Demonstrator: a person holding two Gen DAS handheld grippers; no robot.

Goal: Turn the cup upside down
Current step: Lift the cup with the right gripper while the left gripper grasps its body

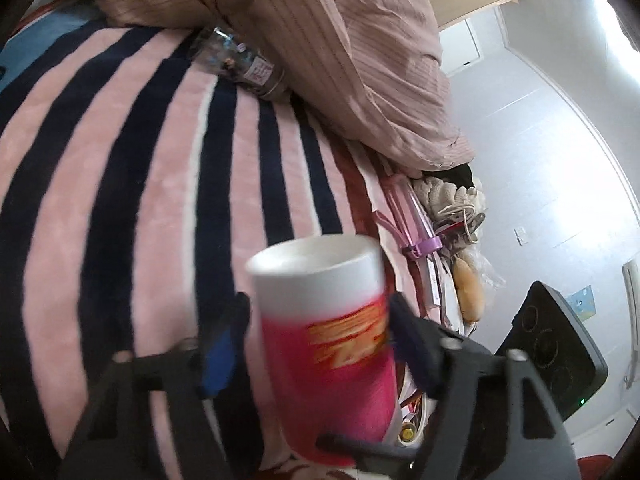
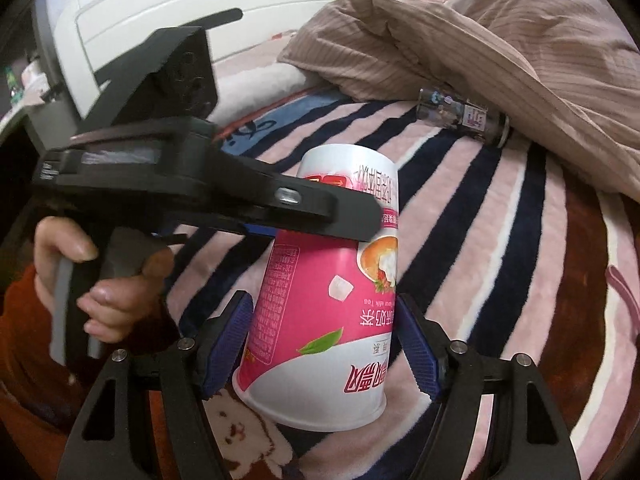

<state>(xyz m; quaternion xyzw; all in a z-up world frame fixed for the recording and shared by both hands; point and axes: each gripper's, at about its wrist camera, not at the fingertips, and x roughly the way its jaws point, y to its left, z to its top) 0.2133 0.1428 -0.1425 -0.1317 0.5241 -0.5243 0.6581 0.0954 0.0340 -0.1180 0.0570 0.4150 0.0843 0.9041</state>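
A pink and white paper cup (image 2: 320,312) is upside down, its wide rim low and its base up, tilted a little over the striped blanket. My right gripper (image 2: 326,344) has its blue pads against both sides near the rim, shut on the cup. My left gripper (image 2: 332,212) crosses the cup's upper part from the left. In the left wrist view the cup (image 1: 328,344) is blurred between my left gripper's (image 1: 312,340) pads, with a gap on the left side; I cannot tell if it grips.
A pink, navy and white striped blanket (image 2: 500,240) covers the bed. A brown quilt (image 2: 500,40) is bunched at the back, with a clear bottle (image 2: 464,114) lying beside it. Clutter and a black device (image 1: 556,344) sit off the bed's side. A white headboard (image 2: 200,12) stands behind.
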